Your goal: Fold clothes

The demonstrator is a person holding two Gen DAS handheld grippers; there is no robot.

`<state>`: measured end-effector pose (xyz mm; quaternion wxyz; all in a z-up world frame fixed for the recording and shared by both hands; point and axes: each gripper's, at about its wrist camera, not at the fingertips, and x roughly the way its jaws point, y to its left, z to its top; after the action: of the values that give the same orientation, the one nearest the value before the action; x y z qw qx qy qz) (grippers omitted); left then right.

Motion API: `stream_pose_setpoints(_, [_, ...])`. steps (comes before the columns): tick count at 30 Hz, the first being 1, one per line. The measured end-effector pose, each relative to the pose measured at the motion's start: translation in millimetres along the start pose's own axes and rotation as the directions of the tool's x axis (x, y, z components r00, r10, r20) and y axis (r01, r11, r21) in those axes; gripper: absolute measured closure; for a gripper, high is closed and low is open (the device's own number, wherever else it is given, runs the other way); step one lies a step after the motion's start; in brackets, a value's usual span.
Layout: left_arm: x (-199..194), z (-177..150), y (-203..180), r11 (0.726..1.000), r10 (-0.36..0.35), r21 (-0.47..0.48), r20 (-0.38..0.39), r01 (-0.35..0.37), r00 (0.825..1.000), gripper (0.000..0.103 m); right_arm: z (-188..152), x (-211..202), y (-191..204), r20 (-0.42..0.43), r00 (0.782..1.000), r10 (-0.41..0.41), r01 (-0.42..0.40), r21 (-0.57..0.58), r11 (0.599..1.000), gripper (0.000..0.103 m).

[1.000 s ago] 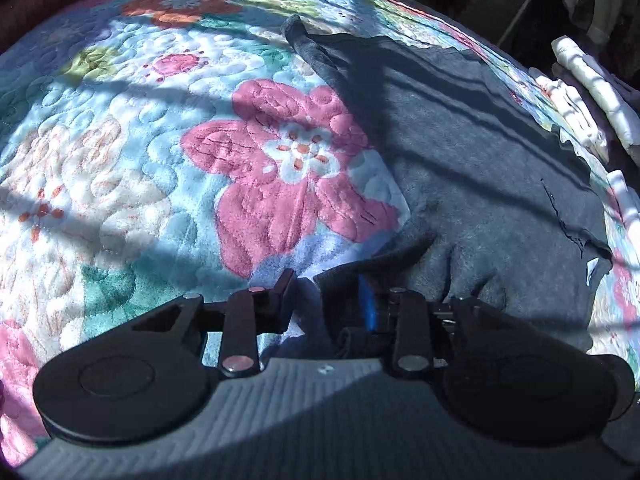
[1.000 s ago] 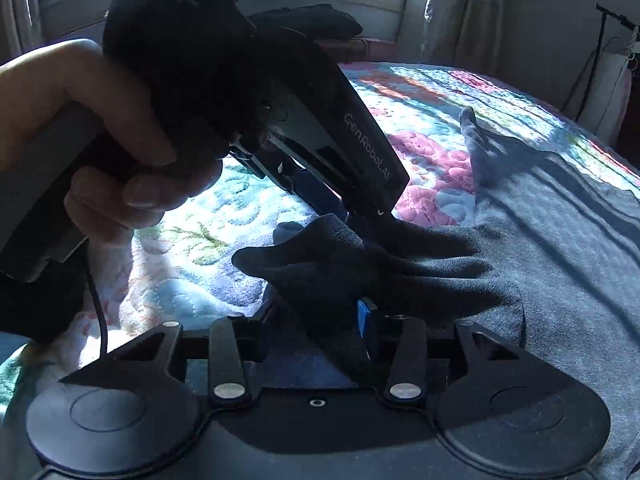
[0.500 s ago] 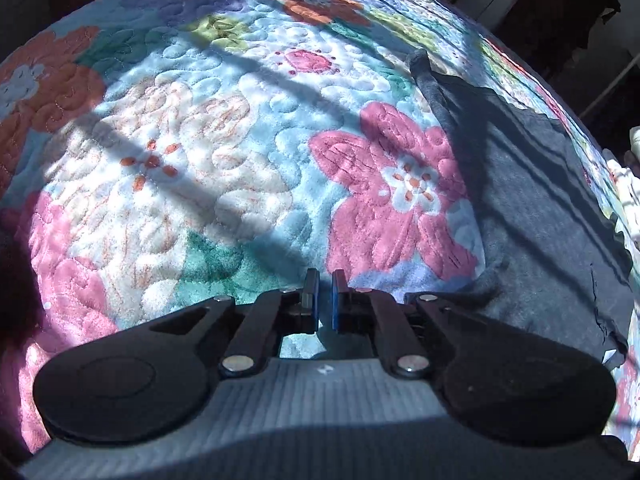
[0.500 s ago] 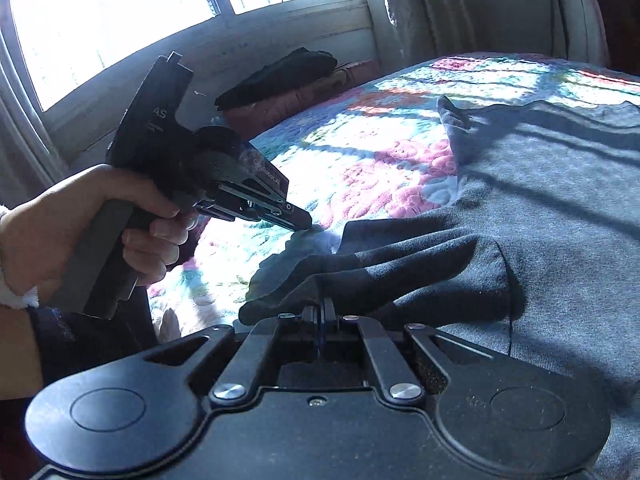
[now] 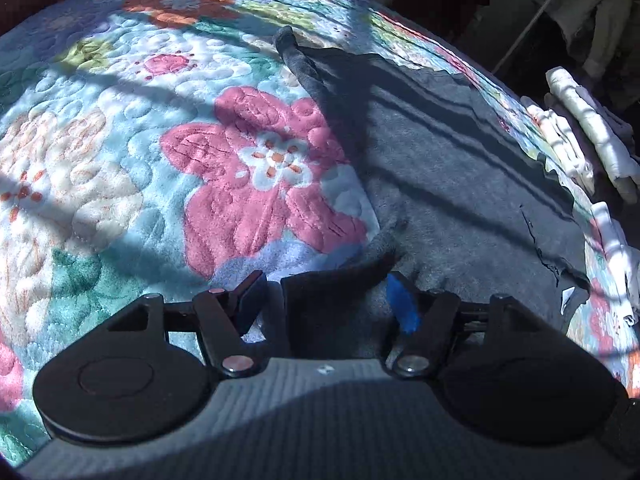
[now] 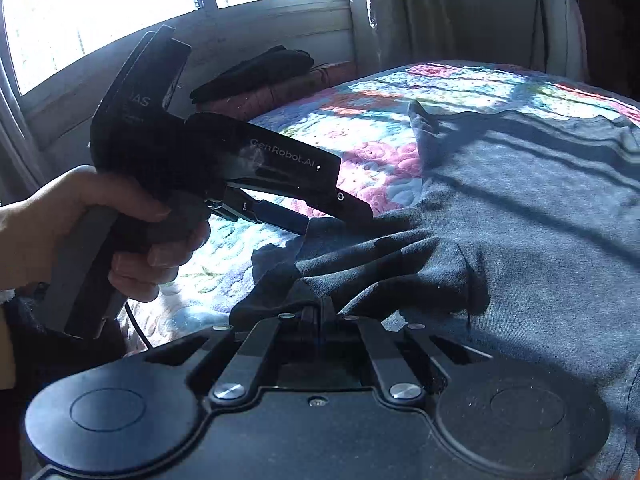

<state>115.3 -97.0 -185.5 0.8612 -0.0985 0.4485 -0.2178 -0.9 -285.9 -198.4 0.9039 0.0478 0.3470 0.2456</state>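
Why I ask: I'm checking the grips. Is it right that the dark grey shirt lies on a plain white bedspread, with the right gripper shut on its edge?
Not quite: the bedspread is a colourful floral quilt, not plain white, as the left wrist view shows. The dark grey shirt does lie on it, with the right gripper shut on its edge.

left gripper point(image 5: 326, 292) jaws opening, right gripper point(image 6: 318, 312) clamped shut
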Motion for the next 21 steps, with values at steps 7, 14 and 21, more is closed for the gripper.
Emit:
stream_pose_setpoints(7, [-30.0,16.8,-6.4,0.998,0.033,0.053,0.152,-0.041,0.988,0.097,-1.2,-0.8,-11.6,0.008,0.999,0.039,-0.04,0.078,0.996,0.101])
stream_pose_setpoints(14, [-17.7,15.9,-12.7,0.967,0.186,0.151,0.122,-0.204,0.975,0.097,-6.0,14.0,-3.5,-0.006,0.991,0.133,-0.132,0.119,0.984,0.101])
stream_pose_setpoints(21, [-10.6,11.6,26.4,0.984,0.171,-0.055,0.036,-0.168,0.985,0.092,-11.7,17.2,1.9,-0.056,0.986,0.156,-0.148,0.125,0.981,0.096])
